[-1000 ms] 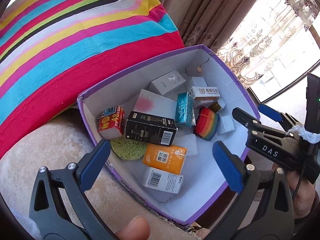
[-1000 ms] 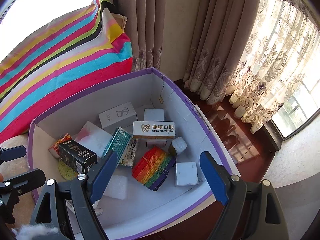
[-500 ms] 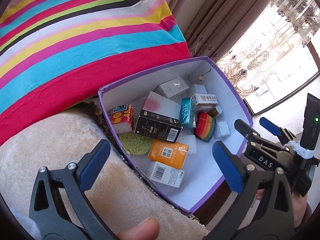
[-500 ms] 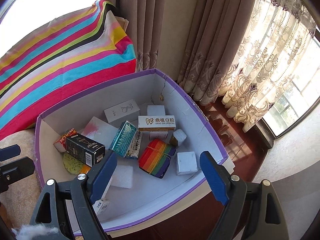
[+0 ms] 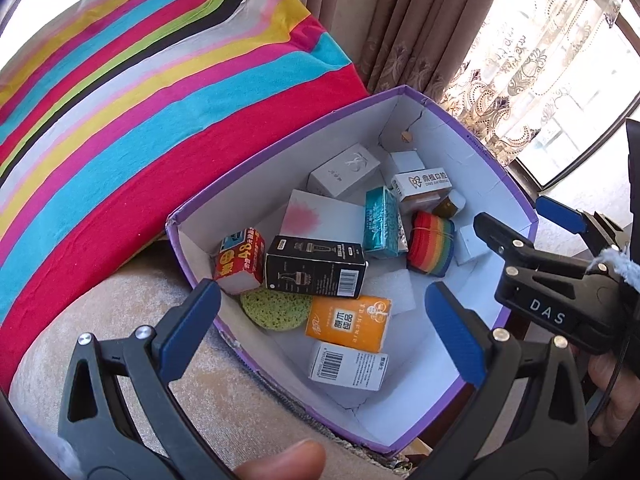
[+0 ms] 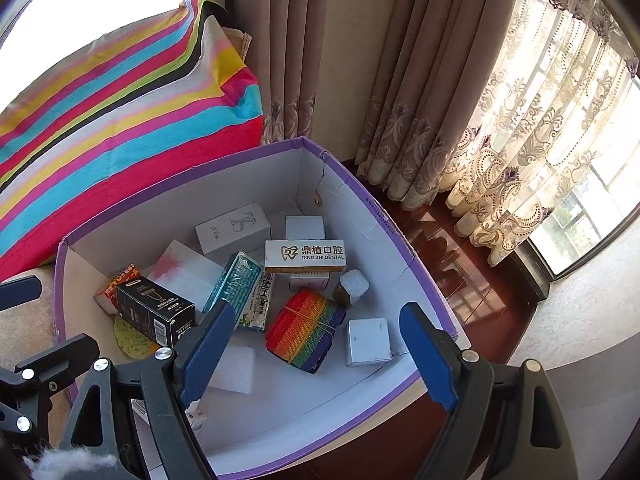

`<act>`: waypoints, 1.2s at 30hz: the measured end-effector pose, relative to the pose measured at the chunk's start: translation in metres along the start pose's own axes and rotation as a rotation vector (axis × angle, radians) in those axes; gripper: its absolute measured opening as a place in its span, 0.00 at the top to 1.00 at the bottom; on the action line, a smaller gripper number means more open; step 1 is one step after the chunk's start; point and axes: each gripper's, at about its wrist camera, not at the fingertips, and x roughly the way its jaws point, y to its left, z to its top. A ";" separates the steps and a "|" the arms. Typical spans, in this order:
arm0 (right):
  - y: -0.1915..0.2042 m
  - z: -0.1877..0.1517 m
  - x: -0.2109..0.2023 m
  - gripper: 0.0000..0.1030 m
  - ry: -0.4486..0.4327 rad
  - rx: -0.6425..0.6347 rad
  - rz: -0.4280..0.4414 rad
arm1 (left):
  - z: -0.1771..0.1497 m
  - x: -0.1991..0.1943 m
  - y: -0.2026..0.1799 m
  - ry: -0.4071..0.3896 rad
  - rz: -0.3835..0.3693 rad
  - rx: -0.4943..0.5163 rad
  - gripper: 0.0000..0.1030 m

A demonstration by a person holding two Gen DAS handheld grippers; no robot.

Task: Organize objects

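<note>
The left gripper (image 5: 320, 320) hangs released over the near-left part of the purple box (image 5: 516, 196), nothing between its blue pads. The right gripper (image 6: 316, 344) is likewise spread wide and empty above the box's near-right edge (its black body also shows at the right of the left wrist view).

Below the left claw lie an orange carton (image 5: 348, 322) and a white barcoded carton (image 5: 348, 366) near the front wall, with a green sponge (image 5: 274, 310) beside them. A black carton (image 5: 316, 266) leans against a red-and-yellow pack (image 5: 240, 262) by the left wall.

Below the right claw sit a rainbow-striped roll (image 6: 306, 326) and a small white cube (image 6: 368, 340). Farther in, a teal carton (image 6: 238, 286), a dental-branded carton (image 6: 306, 255) and a white logo carton (image 6: 234, 227) reach toward the back corner.

The box rests on a beige cushion (image 5: 120, 308), a striped blanket (image 5: 140, 92) behind it.
</note>
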 end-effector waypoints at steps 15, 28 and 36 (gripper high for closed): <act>0.005 -0.002 0.000 0.17 0.013 0.004 0.024 | -0.002 0.001 0.001 -0.004 0.012 -0.016 0.00; 0.007 -0.003 0.000 0.17 0.016 0.005 0.031 | -0.002 0.002 0.001 -0.002 0.012 -0.009 0.00; 0.008 -0.004 0.001 0.17 0.020 0.006 0.032 | -0.003 0.003 0.000 0.003 0.013 -0.007 0.00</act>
